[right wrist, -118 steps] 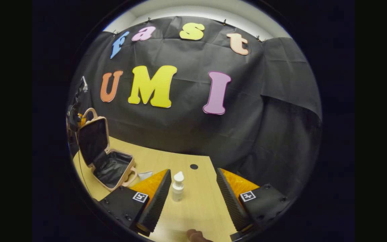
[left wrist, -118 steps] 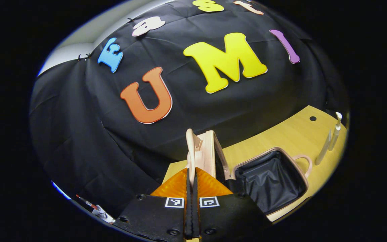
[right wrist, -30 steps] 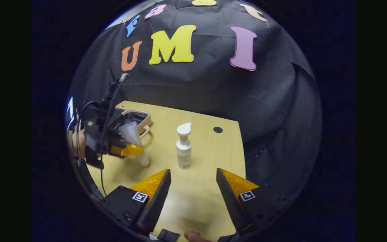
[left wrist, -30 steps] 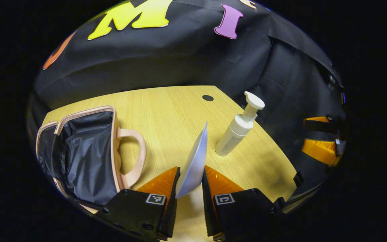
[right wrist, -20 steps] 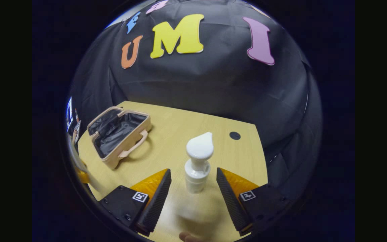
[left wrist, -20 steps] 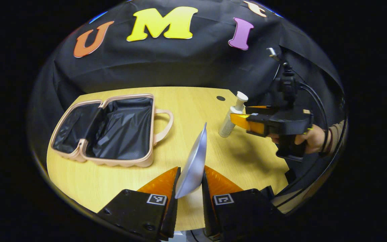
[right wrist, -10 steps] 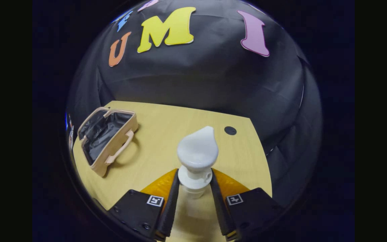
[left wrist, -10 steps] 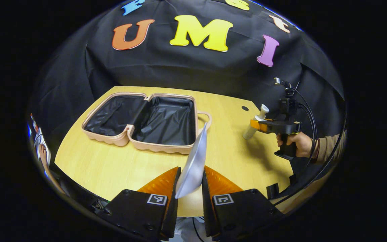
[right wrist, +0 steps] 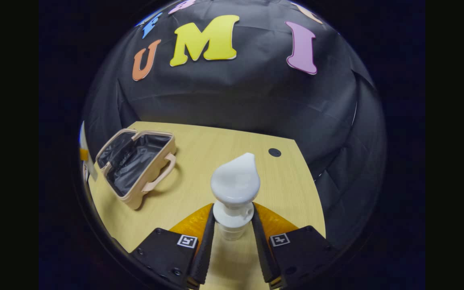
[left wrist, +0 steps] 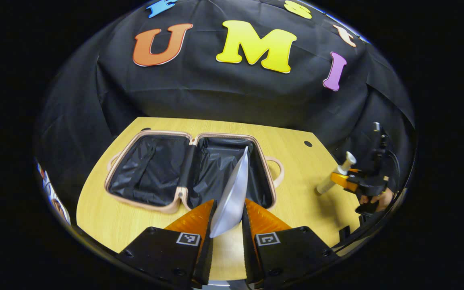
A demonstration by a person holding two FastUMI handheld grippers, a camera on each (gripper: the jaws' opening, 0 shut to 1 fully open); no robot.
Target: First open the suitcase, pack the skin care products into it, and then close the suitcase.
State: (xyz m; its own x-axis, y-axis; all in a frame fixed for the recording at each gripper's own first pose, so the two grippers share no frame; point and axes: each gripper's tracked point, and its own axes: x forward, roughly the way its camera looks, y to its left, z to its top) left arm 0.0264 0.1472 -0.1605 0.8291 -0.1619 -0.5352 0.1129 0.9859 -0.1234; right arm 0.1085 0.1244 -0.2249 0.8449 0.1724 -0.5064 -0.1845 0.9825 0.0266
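Note:
A beige suitcase [left wrist: 147,203] lies flat and wide open on the wooden table, its black lining showing; in the right gripper view the suitcase [right wrist: 135,199] sits at the far left. My left gripper [left wrist: 227,215] is shut on a silvery-white tube [left wrist: 234,195], held above the case's near edge. My right gripper [right wrist: 232,225] is shut on the neck of a white pump bottle [right wrist: 235,185]. In the left gripper view that bottle [left wrist: 334,177] and right gripper [left wrist: 346,179] appear at the far right, held by a hand [left wrist: 379,198].
A wooden table [left wrist: 296,169] carries everything, with a small black hole [left wrist: 307,143] near its back right corner. Black cloth walls close the booth behind and to both sides. Bare tabletop lies between the suitcase and the bottle.
My left gripper has swung with the tube from beside the bottle to over the open suitcase. My right gripper closed on the pump bottle's neck and keeps hold of it.

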